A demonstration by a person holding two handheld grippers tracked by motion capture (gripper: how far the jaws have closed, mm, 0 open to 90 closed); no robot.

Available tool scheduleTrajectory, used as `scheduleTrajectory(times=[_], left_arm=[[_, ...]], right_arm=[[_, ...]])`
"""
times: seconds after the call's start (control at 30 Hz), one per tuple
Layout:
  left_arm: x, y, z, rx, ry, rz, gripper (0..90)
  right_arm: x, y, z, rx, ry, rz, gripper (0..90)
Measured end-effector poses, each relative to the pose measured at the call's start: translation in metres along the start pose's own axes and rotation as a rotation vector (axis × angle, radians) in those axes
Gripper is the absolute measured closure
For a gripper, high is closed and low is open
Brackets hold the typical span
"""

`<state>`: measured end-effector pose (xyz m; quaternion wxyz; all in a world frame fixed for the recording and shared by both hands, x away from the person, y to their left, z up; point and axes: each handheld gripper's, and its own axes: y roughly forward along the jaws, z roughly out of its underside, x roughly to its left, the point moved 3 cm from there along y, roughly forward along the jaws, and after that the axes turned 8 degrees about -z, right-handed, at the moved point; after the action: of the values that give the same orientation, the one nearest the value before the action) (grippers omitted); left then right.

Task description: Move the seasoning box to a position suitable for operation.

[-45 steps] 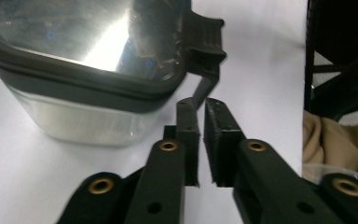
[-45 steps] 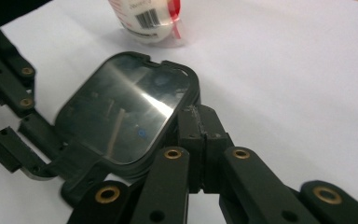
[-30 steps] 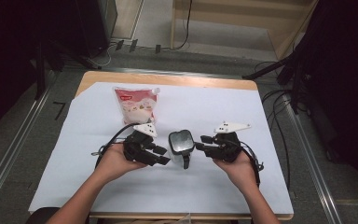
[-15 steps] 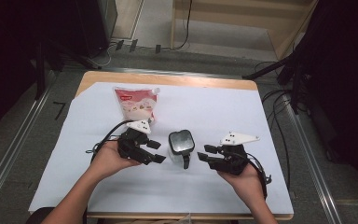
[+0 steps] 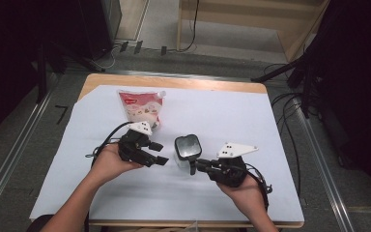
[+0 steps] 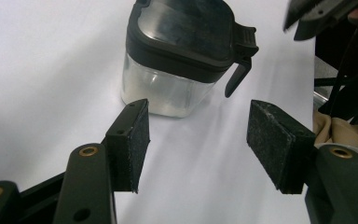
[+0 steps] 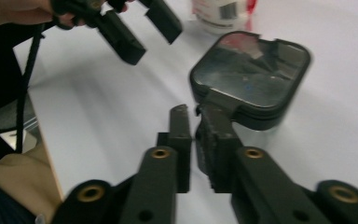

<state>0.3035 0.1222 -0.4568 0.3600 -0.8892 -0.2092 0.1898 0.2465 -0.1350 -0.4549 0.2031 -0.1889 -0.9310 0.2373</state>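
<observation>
So right gripper [image 7: 192, 122] jaws just closed on the jar [image 5: 187, 147] tab, which they mostly hide. Left gripper [image 6: 193, 130] wide, nothing between. Pouch [image 7: 221, 14] cut off.

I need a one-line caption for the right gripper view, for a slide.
Right gripper nearly closed at the handle of a black-lidded clear jar; left gripper open beyond.

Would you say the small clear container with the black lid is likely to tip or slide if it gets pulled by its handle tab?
The container looks empty through its clear walls, so it is probably light and may slide on the smooth white sheet. With the right gripper closed at the lid's handle tab, off to one side, a pull could tilt it. The rigid plastic should hold shape.
</observation>
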Motion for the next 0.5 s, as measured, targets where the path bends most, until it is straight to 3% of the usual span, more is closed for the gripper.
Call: scheduleTrajectory(times=[0.1,0.5], left_arm=[[0.001,-0.001,0.000,-0.005,0.004,0.003,40.6],[0.004,-0.002,0.002,-0.012,-0.004,-0.006,40.9]], right_arm=[[0.004,0.008,0.002,0.018,-0.008,-0.020,90.0],[0.002,0.038,0.011,0.069,0.025,-0.023,90.0]])
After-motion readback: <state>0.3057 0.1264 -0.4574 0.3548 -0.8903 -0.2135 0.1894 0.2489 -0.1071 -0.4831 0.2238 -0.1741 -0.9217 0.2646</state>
